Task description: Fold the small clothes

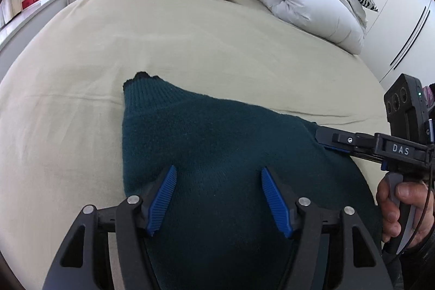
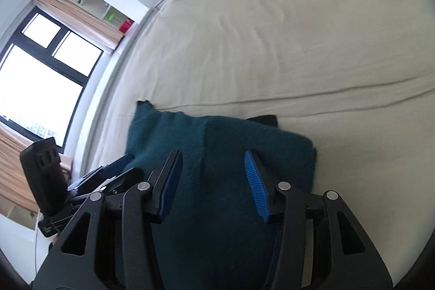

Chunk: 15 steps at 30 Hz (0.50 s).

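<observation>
Teal knit sweater (image 1: 217,143) lies on the beige bed (image 1: 190,50), already doubled into a compact slab, though edges look uneven, so more folding likely remains. Left hand-held gripper (image 1: 218,201) tilts down above it, jaws apart, empty. Right hand-held gripper (image 2: 214,181) hovers likewise, part open, gripping nothing.

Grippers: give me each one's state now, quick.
Left gripper: open above the green sweater, holding nothing.
Right gripper: open over the sweater; a grip cannot be confirmed.
</observation>
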{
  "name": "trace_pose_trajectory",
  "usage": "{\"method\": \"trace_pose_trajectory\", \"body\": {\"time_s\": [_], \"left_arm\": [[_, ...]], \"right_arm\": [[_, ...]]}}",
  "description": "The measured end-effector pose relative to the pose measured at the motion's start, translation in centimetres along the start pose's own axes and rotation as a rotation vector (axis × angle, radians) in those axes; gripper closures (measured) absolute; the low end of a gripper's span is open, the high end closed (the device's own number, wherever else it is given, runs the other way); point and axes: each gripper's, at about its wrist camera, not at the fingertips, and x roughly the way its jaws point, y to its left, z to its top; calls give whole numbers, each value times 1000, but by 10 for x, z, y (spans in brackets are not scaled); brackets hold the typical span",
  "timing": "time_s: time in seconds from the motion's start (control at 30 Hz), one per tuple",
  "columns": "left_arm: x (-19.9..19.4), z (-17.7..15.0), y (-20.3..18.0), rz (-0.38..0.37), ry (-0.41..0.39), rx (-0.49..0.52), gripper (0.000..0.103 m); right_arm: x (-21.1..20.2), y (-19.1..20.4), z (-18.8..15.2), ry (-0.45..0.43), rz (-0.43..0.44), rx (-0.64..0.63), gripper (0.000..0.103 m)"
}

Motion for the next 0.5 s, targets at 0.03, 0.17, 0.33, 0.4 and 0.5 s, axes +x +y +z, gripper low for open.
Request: {"method": "trace_pose_trajectory", "body": {"time_s": [0.03,0.17,0.33,0.4,0.5], "left_arm": [[1,-1,4,-18,-5,-18,35],[4,-4,4,-9,-23,11,34],[-4,-2,5,-12,-28,-4,33],[-17,-4,0,10,-40,-5,34],[-51,-15,-11,-15,-89,-3,34]], "right_arm": [[5,-6,4,-3,7,20,65],[7,-27,12,-29,44,81,74],[-28,-14,2,-100,-5,68,68],[-52,2,-11,-113,29,33,68],[-78,27,-41,-99,134,-37,67]]}}
